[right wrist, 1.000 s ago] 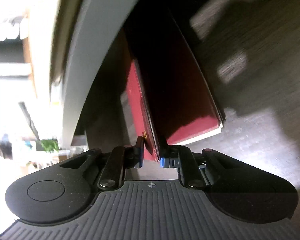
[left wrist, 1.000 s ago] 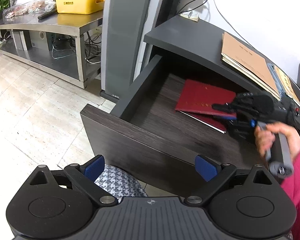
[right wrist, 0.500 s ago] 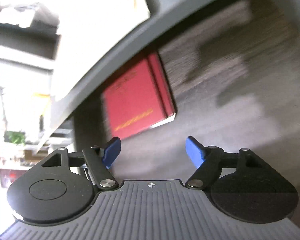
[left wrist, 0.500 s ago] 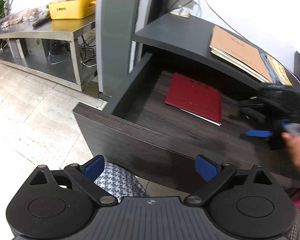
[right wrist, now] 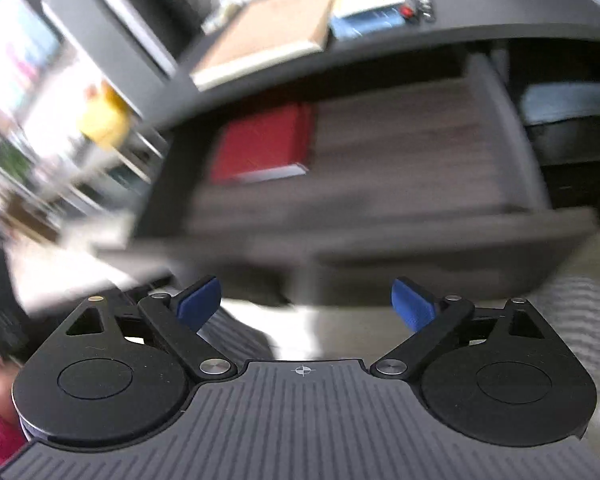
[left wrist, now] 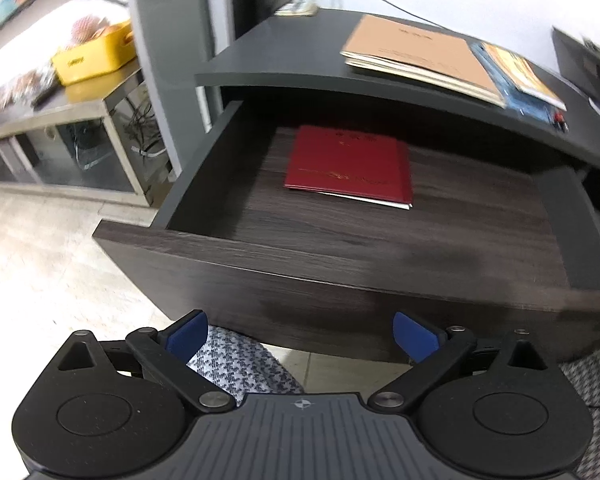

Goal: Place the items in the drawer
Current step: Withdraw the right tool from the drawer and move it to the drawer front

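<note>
Dark wood drawer (left wrist: 380,240) stands pulled out, and the red book (left wrist: 350,166) now lies flat on its floor, no longer pinched by the right gripper (right wrist: 306,300). That gripper has come back out with fingers spread and empty, like the left gripper (left wrist: 300,332), so this item is placed, while the brown folders (left wrist: 420,56) stay on the desk above.

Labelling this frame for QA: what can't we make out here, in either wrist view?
- Back of the drawer: left wrist view, hidden under the desk top.
- Gold lettering on the red book: too small and soft to read.
- Items beyond the brown folders: cut by the right edge, blurred.
- Right wrist view: motion blur smears everything except the right hand-held gripper.
- Drawer front below its top: hidden behind the left hand-held gripper.
</note>
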